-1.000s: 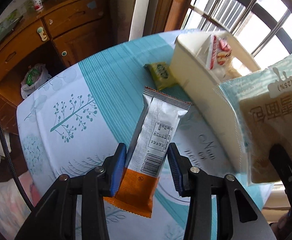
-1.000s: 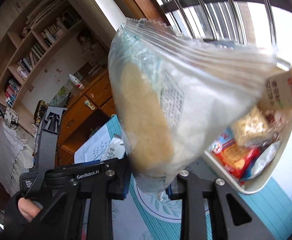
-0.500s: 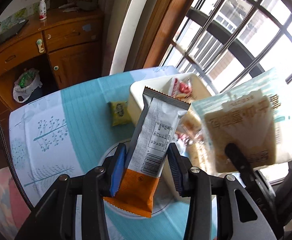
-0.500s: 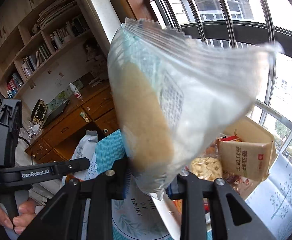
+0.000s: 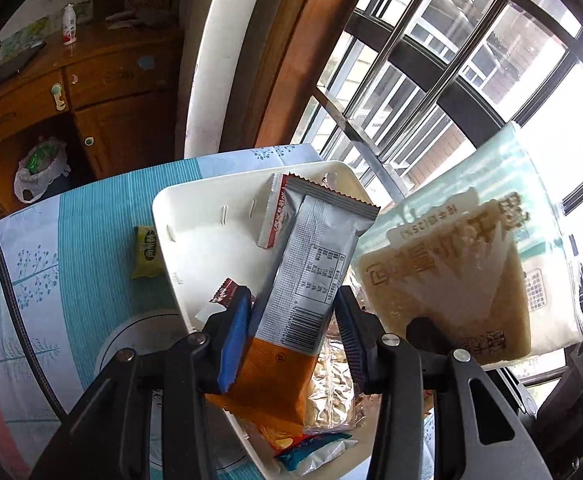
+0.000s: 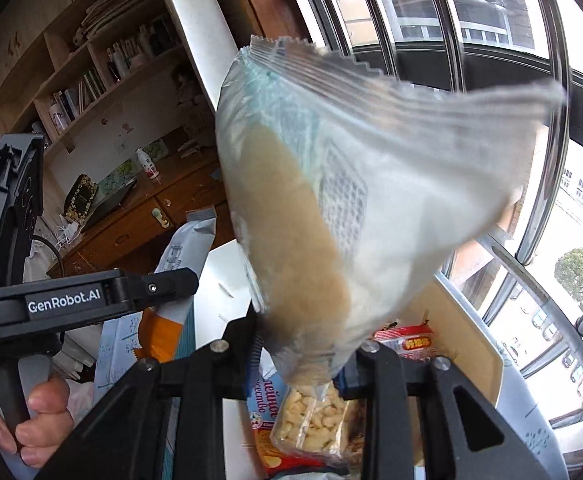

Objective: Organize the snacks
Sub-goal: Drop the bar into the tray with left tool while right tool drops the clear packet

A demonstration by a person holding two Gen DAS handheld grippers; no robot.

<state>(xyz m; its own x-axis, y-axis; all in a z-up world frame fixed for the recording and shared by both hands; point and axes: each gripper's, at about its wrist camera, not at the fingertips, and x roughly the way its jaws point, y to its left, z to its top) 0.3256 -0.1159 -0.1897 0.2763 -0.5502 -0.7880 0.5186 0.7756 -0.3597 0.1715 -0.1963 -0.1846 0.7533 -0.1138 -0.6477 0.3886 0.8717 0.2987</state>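
My left gripper (image 5: 291,312) is shut on a silver and orange snack bar (image 5: 311,264), held upright over the white bin (image 5: 211,240). In the right wrist view this bar (image 6: 187,248) shows beside the left gripper (image 6: 163,280). My right gripper (image 6: 303,356) pinches the lower corner of a clear bag of sliced bread (image 6: 331,200); its jaws are opening, with the bag still between the pads. The bread bag (image 5: 471,264) hangs to the right of the bar, above the bin's right side. Several snack packs lie in the bin, among them a peanut bag (image 6: 315,416) and a red packet (image 6: 407,344).
A small green packet (image 5: 147,252) lies on the teal tablecloth (image 5: 91,240) left of the bin. A barred window (image 5: 451,80) stands just behind the bin. A wooden desk (image 5: 71,100) and a plastic bag (image 5: 39,168) sit at the far left. A hand (image 6: 31,420) grips the left handle.
Both grippers have risen and moved toward the window with their packs. The snack bar was over the tablecloth and is now over the bin, with the bread bag beside it.
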